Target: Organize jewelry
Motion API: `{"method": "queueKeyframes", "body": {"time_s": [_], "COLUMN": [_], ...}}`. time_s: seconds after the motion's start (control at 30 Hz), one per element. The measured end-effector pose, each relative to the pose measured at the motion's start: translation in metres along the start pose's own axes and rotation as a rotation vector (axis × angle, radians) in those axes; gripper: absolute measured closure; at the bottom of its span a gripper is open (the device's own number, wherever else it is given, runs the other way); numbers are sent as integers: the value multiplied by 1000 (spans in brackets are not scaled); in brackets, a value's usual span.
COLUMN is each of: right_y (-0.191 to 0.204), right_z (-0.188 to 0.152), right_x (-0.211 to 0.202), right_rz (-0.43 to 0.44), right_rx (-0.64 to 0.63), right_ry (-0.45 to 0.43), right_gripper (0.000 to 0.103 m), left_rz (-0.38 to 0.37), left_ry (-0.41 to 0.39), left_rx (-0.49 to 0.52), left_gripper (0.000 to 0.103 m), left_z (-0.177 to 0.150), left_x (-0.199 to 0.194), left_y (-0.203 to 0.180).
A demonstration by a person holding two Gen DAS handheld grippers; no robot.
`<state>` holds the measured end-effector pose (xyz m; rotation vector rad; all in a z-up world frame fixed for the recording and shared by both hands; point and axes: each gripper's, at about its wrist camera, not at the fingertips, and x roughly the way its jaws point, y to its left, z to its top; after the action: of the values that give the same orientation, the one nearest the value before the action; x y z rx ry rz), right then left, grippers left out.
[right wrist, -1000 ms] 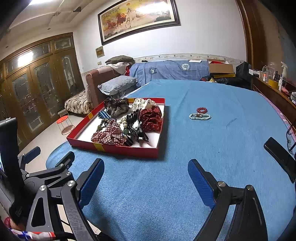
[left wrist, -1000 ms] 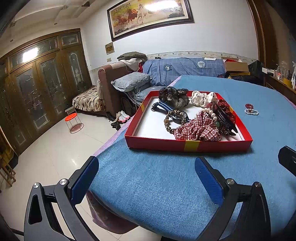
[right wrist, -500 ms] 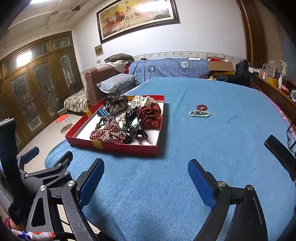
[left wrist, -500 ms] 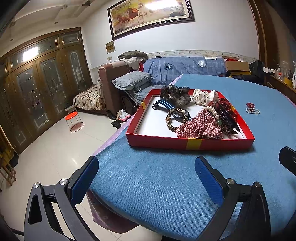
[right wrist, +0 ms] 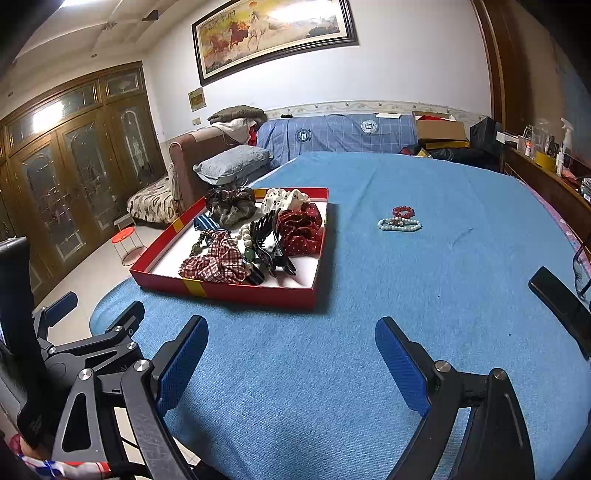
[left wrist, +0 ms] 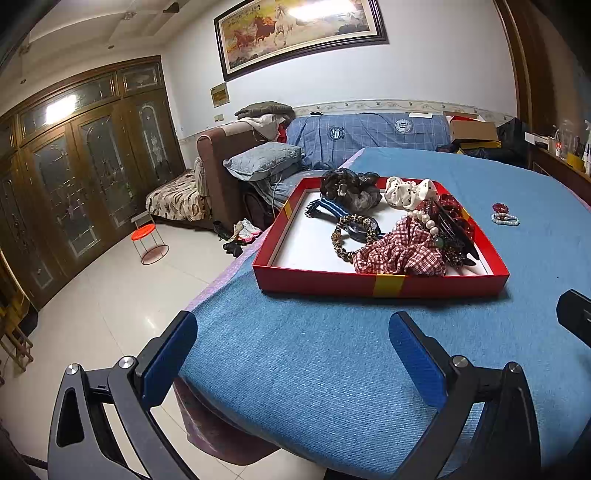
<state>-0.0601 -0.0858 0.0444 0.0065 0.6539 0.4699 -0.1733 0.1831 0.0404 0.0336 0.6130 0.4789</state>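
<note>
Both claws spread wide and empty: left gripper (left wrist: pixel 291 354), right gripper (right wrist: pixel 291 354). Shallow red cardboard tray (right wrist: pixel 229 291) heaped with scrunchies lies ahead-left; red and pale beaded bracelets (right wrist: pixel 399 220) lie on blue tablecloth (right wrist: pixel 424 288), well beyond.

The room was evenly and fairly brightly lit from overhead, and a ceiling light glared white on the glass of the framed painting (left wrist: pixel 301 35) and again on the upper panes of the wooden cabinet doors (left wrist: pixel 59 107). The red tray (right wrist: pixel 236 291) cast a short, soft shadow onto the blue bench (right wrist: pixel 424 184) on its near and right sides, and the pale floor tiles (left wrist: pixel 122 291) carried a dull sheen. Both fisheye views bowed straight lines strongly toward the edges and fell to black in the corners, while the centre stayed sharp with no motion blur.
</note>
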Motion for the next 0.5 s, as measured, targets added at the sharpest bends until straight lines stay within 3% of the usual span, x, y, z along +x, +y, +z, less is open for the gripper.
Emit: {"method": "queueKeyframes", "body": {"time_s": [0.5], "right_y": [1], "right_z": [-1], "right_x": [0], "right_rz": [-2], "right_rx": [-2], "right_ry": [4], "right_gripper": [8], "left_rz": [-2], "left_ry": [-4], "left_rx": [2], "left_gripper": [0], "left_z": [0], "left_x": [1], "left_y": [0]}}
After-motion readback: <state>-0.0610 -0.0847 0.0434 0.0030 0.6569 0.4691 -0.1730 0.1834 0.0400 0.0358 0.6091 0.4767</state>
